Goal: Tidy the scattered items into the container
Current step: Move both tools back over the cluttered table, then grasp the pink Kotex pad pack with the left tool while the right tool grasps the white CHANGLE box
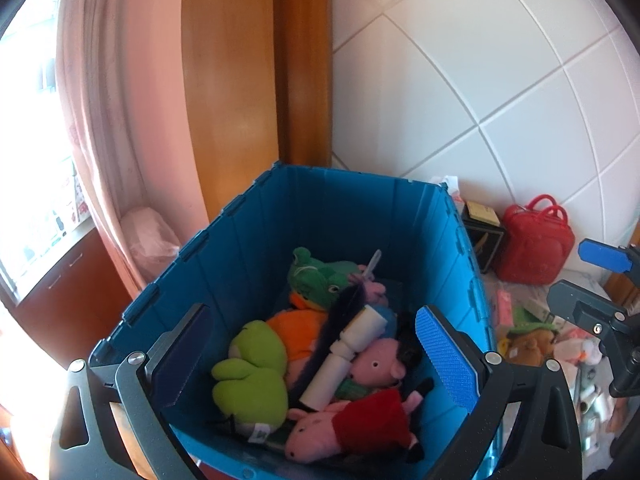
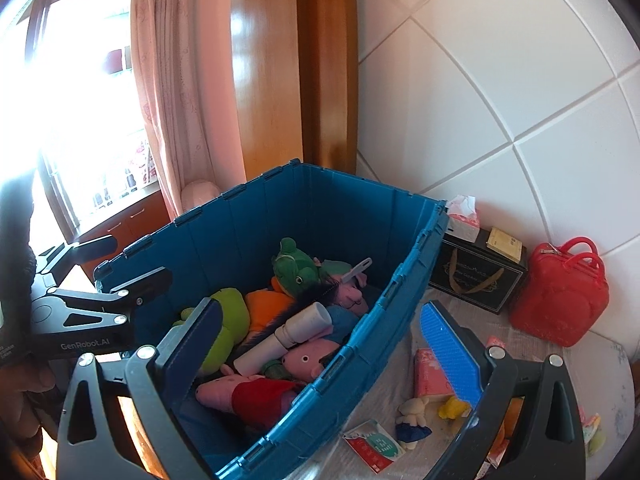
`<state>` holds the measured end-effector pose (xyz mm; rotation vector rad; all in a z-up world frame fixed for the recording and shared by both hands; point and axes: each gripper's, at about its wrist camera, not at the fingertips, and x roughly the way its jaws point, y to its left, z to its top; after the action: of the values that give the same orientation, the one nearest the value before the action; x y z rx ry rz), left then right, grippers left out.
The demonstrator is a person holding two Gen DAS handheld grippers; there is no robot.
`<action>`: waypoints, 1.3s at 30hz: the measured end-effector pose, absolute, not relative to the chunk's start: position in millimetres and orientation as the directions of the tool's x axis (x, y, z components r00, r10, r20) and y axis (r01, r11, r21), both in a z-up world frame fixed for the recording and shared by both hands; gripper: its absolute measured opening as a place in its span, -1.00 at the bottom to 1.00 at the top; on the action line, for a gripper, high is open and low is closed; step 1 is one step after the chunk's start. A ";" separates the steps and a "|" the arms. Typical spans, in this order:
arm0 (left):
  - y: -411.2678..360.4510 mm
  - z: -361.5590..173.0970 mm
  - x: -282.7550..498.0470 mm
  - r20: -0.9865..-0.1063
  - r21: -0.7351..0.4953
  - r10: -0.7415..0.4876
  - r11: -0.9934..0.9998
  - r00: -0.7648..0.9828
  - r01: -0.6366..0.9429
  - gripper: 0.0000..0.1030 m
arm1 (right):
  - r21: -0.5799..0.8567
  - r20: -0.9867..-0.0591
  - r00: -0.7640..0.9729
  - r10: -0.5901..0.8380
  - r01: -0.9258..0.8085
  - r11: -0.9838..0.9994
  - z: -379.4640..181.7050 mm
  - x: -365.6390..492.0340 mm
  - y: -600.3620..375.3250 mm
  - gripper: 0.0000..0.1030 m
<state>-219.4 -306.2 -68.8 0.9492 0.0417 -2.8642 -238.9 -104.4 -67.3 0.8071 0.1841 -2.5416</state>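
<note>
Left tongs: you held your left gripper over the near edge of the blue bin, jaws spread wide and nothing between them
Right tongs: your right gripper straddled the bin's right wall, one finger over the toys and one over the table, jaws also wide apart and empty
Inside the bin: a pink pig in a red dress lay nearest you, a lime green plush to its left, a white tube across the middle, a second pig beside it, then an orange plush and a green frog at the far end
Still scattered: on the table just right of the bin lay a pink packet, a small white doll, a yellow toy and a red and white sachet
Further back: a black gift box, a tissue pack and a red bag stood against the white wall
Step in hand: you looked to be between drops, with both tongs free and the bin partly filled
Next move: it called for swinging the right tongs down onto the pink packet or the doll, closing across the narrow side, then lifting clear of the bin wall
</note>
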 end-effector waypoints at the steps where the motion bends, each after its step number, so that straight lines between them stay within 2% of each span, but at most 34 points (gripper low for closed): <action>1: -297.7 -69.5 -218.0 -0.598 0.014 -0.098 -0.994 -0.796 0.112 0.99 | 0.014 -0.570 -0.727 -0.382 0.457 -0.890 -67.6 -234.7 -94.3 0.96; 11: -185.9 -86.8 -205.5 -0.603 0.038 0.064 -0.993 -0.795 -0.108 0.99 | 0.027 -0.601 -0.770 -0.212 0.246 -0.969 -86.9 -196.0 39.0 0.96; 20: -75.3 -131.5 -187.2 -0.618 0.086 0.208 -0.941 -0.758 -0.329 0.99 | 0.036 -0.641 -0.766 -0.046 0.030 -0.999 -109.3 -157.8 165.1 0.96; 24: -36.1 -177.1 -173.6 -0.654 0.119 0.260 -0.892 -0.710 -0.436 0.99 | 0.043 -0.672 -0.741 0.010 -0.053 -0.998 -128.7 -138.5 215.5 0.96; 31: 4.5 -285.8 -142.3 -0.769 0.101 0.303 -0.812 -0.563 -0.575 0.99 | 0.049 -0.754 -0.656 0.036 -0.111 -0.993 -189.4 -114.2 267.8 0.96; 39: 18.6 -389.3 -124.8 -0.871 0.070 0.235 -0.810 -0.431 -0.583 0.99 | 0.042 -0.830 -0.557 0.036 -0.127 -0.991 -263.1 -91.7 293.5 0.96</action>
<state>-124.8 18.6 -389.3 1.7767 -0.6920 -3.1032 -91.7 293.5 -263.1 1.5170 -0.1578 -2.8523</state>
